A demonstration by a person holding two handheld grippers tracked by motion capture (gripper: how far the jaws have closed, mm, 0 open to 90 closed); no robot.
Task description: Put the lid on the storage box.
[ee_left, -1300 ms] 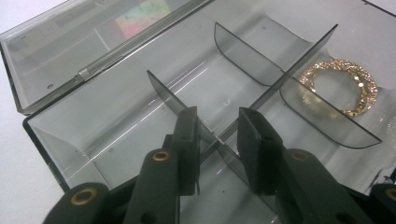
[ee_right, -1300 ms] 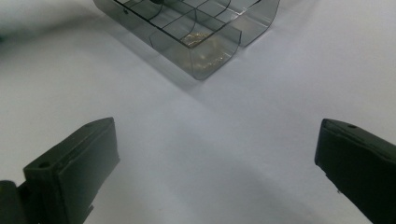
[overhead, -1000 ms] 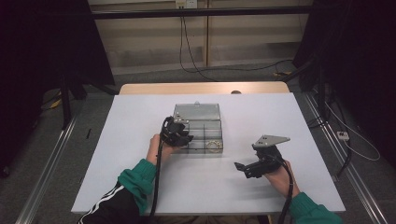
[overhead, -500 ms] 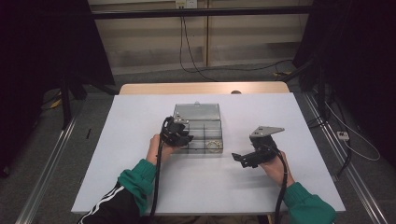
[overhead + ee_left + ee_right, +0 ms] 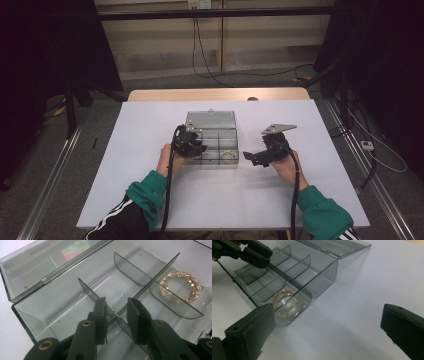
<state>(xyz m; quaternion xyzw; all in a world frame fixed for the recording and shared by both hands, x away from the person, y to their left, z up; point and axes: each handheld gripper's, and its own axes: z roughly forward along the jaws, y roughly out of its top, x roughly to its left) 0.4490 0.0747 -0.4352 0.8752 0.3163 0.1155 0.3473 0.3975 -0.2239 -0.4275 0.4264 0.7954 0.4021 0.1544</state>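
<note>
A clear smoky plastic box [image 5: 212, 142] sits near the middle of the white table [image 5: 150, 200], its lid [image 5: 210, 120] swung open and lying flat on the far side. Thin dividers [image 5: 140, 291] split the inside into small compartments, and a gold bracelet [image 5: 182, 287] lies coiled in the near right one, up against the curved right wall; the other compartments I can see hold nothing. From the right gripper view the bracelet [image 5: 287, 301] shows through that rounded wall. The left gripper [image 5: 189, 143] is over the left part of the box, the person's left hand [image 5: 167, 159] wrapped behind it with a green sleeve [image 5: 146, 192] trailing back to the near edge. Its jaws stand only slightly parted, straddling a divider close to where two partitions cross; the gap is narrow, and I cannot tell whether the pads actually press the plastic or just flank it. The right gripper [image 5: 255, 156] is low over the table just right of the box, apart from it, pointing left toward the bracelet's corner, held by the right hand [image 5: 286, 167]. Its jaws are spread wide with nothing between them, only bare table in the gap.
</note>
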